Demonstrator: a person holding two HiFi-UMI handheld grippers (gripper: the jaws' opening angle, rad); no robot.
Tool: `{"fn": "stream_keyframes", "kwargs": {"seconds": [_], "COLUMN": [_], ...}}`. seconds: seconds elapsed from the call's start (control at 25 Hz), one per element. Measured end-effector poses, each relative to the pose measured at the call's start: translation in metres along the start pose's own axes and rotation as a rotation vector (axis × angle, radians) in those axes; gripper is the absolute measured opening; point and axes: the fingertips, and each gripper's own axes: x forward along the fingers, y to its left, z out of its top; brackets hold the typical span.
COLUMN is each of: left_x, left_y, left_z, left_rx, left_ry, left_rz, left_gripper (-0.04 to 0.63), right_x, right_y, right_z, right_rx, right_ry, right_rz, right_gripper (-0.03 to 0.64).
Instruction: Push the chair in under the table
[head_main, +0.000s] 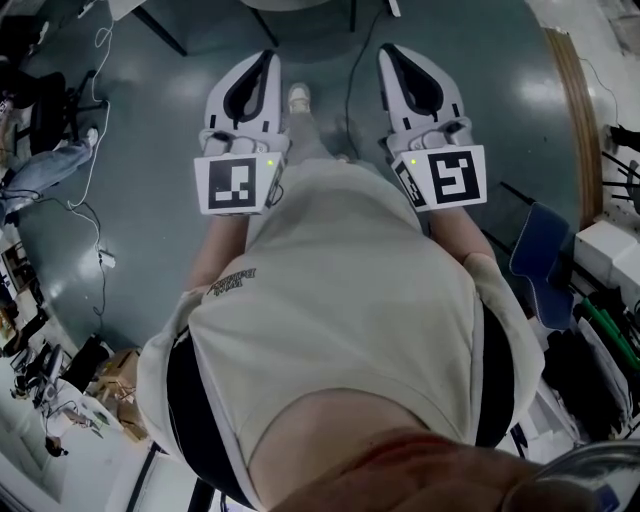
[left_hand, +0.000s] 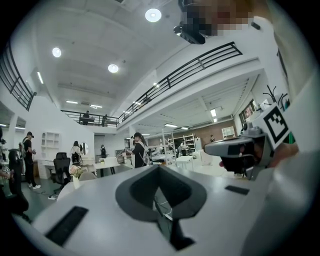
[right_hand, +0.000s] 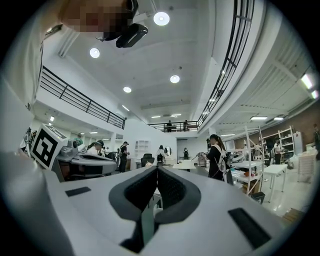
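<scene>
My left gripper (head_main: 268, 56) and right gripper (head_main: 386, 50) are held side by side in front of the person's chest, pointing level over the grey-green floor (head_main: 170, 130). Both are shut with nothing between the jaws, as the left gripper view (left_hand: 159, 168) and the right gripper view (right_hand: 156, 169) show. Each gripper also appears in the other's view: the right gripper (left_hand: 235, 148) and the left gripper (right_hand: 93, 163). No chair or table stands close to the jaws. Dark legs (head_main: 160, 30) show at the head view's top edge. A black office chair (left_hand: 61, 169) stands far off by white tables.
Cables (head_main: 95, 215) trail over the floor at the left, beside cluttered gear (head_main: 40, 370). A blue seat (head_main: 540, 250) and boxes (head_main: 610, 250) stand at the right. Several people (right_hand: 217, 157) stand among white tables (left_hand: 107, 164) and shelving (right_hand: 260, 150) in the hall ahead.
</scene>
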Motion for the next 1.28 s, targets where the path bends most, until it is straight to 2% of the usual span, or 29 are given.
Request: {"fn": "stream_keyframes", "kwargs": {"seconds": [0.32, 0.48, 0.64, 0.84, 1.28], "left_x": [0.038, 0.063, 0.088, 0.124, 0.221], "left_y": [0.013, 0.019, 0.037, 0.068, 0.165], "left_z": [-0.02, -0.013, -0.021, -0.024, -0.038], "left_rx": [-0.007, 0.008, -0.004, -0.029, -0.067], "left_ry": [-0.014, -0.017, 0.006, 0.017, 0.061], "left_rz": [-0.017, -0.008, -0.023, -0.029, -0.038], "left_gripper": [0.009, 0.009, 0.009, 0.009, 0.009], "right_x": [0.033, 0.054, 0.086, 0.129, 0.26], "right_y": [-0.014, -0.026, -0.037, -0.048, -0.088], "right_z": [-0.021, -0.024, -0.031, -0.032, -0.044], "right_rx": [-0.01, -0.011, 0.0, -0.038, -0.022], "right_ry": [0.012, 0.031, 0.04, 0.041, 0.091], "right_rz": [0.009, 0.018, 0.013, 0.002, -0.038], "right_gripper": [0.009, 0.009, 0.009, 0.009, 0.009]}}
